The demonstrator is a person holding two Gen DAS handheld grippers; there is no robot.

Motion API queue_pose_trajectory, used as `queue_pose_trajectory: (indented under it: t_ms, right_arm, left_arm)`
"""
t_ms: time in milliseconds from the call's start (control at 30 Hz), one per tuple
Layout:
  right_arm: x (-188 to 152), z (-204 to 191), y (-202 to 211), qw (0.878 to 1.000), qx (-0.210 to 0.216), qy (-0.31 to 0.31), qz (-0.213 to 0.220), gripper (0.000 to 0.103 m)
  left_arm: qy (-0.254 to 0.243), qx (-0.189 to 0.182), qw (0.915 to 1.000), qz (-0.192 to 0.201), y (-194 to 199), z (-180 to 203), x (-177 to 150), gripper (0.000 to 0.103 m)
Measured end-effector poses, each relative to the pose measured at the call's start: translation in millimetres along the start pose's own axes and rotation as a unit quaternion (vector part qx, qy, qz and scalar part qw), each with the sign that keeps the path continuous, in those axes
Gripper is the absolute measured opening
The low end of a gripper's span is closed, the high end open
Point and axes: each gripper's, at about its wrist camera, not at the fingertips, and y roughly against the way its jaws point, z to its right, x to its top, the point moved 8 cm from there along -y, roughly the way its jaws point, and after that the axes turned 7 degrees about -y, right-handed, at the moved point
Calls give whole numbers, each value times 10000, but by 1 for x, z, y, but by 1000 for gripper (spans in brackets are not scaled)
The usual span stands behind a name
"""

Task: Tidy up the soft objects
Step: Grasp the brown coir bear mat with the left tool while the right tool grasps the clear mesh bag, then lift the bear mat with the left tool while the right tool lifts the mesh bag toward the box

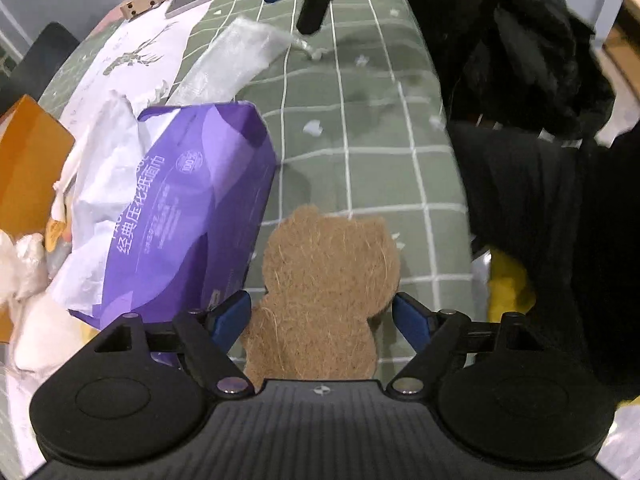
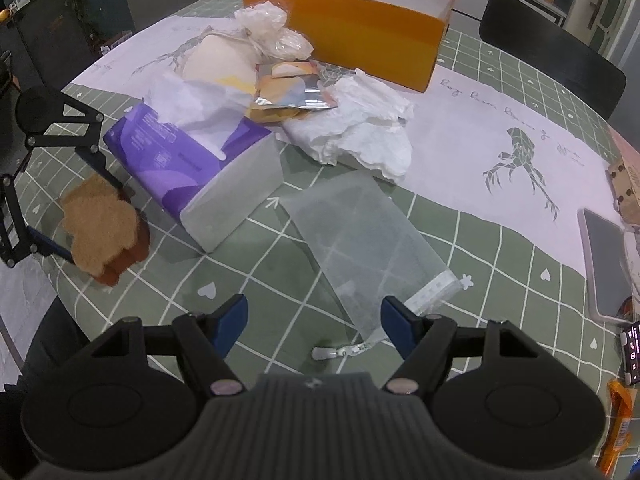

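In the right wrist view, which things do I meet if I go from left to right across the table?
Brown bear-shaped pad → purple tissue pack → mesh bag → deer print → phone.

The left gripper (image 1: 322, 316) points steeply down, its blue-padded jaws spread wide and pressing on nothing. The right gripper (image 2: 314, 322) also tilts down toward the table, jaws apart, with nothing gripped between the pads.
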Motion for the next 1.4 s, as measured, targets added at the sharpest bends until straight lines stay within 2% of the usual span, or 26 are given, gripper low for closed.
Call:
queue_pose_trajectory:
  t_ms: [133,200,467,567,867,933,1000,1033,1067,1100,1133,1200,1400]
  right_arm:
    - [3,1,-3,9996,-61,266,-16,75]
    - [5,-1,-6,9984,-73,552,17,86]
    - [18,6,-34,9951,-168,976,41,96]
    - [24,10,-48,9936,-276,1098,6,96]
    - [39,29,-85,9948,-295,962,-159,96]
    - [40,35,-87,9967,-147,768,-203,92]
    - [39,38,-88,9974,-62,690,-198,69]
    - [39,38,-88,9973,-64,706,-203,67]
    - [38,37,-87,9972,-38,732,-160,60]
    - [38,36,-86,9970,-25,758,-139,50]
    - [37,34,-84,9969,30,774,-128,44]
    - [35,31,-83,9967,83,798,-134,22]
    - [24,19,-69,9964,140,822,-125,15]
  left_arm:
    - [74,-13,10000,7,0,1,0,94]
    - [244,-55,9997,20,2,-1,1,94]
    - [634,116,9979,-7,9,-1,-14,90]
    - [818,294,9962,-83,13,-4,-24,86]
    - [1373,459,9888,-367,24,-5,-64,86]
    - [1526,488,9866,-322,26,-7,-71,86]
    - [1650,478,9849,-212,27,-9,-74,86]
    - [1677,479,9845,-170,27,-9,-74,87]
    - [1681,477,9845,-154,26,-9,-74,88]
    - [1655,501,9848,-164,24,-9,-73,89]
    - [1629,502,9852,-195,21,-9,-73,90]
    - [1591,503,9855,-299,15,-8,-73,92]
    - [1820,360,9822,-286,7,-14,-73,95]
